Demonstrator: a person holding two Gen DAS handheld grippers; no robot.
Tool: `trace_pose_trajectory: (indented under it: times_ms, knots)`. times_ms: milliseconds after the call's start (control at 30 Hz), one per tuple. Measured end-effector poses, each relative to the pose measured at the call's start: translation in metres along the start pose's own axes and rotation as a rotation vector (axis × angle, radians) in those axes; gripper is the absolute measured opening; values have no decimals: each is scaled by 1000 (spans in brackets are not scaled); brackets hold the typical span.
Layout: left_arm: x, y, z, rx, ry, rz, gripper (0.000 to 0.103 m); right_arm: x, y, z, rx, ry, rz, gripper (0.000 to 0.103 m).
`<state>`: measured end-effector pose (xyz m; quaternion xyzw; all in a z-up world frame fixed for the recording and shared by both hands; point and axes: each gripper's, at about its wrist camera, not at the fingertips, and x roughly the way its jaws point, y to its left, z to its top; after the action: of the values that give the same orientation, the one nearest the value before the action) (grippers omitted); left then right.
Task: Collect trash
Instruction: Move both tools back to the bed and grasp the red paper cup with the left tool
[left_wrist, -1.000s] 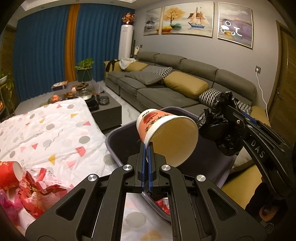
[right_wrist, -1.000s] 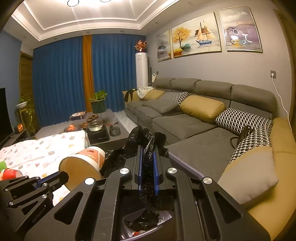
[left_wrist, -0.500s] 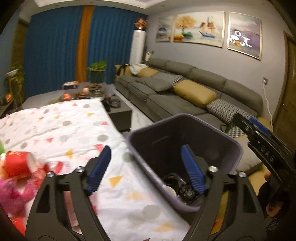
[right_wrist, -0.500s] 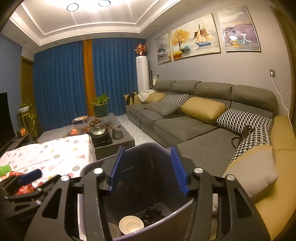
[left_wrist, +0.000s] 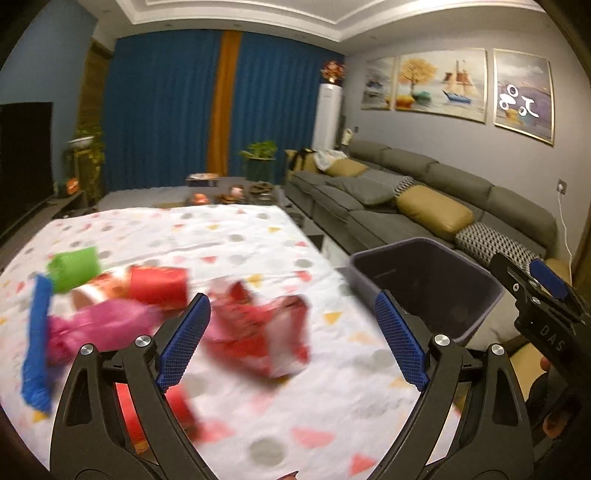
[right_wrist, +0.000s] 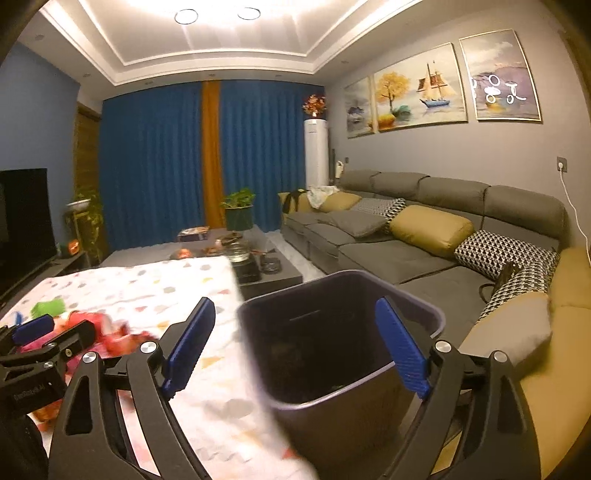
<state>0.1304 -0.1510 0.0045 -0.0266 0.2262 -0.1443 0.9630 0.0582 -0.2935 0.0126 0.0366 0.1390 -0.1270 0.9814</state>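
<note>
My left gripper is open and empty above a crumpled red wrapper on the patterned tablecloth. A red cup, a green cup, a pink bag and a blue strip lie to its left, blurred. The dark purple bin stands off the table's right edge. My right gripper is open and empty over the bin; the bin's inside is dark. The left gripper shows at the right wrist view's left edge.
A grey sofa with yellow and patterned cushions runs along the right wall. A low dark coffee table with a teapot and dishes stands beyond the cloth. A television is at the left.
Both grippers opened and dropped their loads, a paper cup and a black bag, into the bin. The left gripper then swung left over the trash on the cloth; the right drew back slightly.
</note>
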Motion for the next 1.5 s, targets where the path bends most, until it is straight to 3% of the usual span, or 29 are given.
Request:
trace_pose_trajectory:
  times_ms: [267,467,733,1133,1500]
  knots:
    - [-54,71,-31,-42,-22,130,89,-26,49,-19,-4,8,89,86]
    - [-85,111,-44,-70,-36,179,89,-38,80,-31,-9,21,135,86]
    - [-90,133,-59,-108,-1,138,89,-48,112,-42,-35,35,175,86]
    - [-51,135,-69,-124,120,40,57,-39,115,-47,-48,63,184,86]
    - [-24,131,-71,-126,201,-53,21,-28,113,-51,-46,90,189,86]
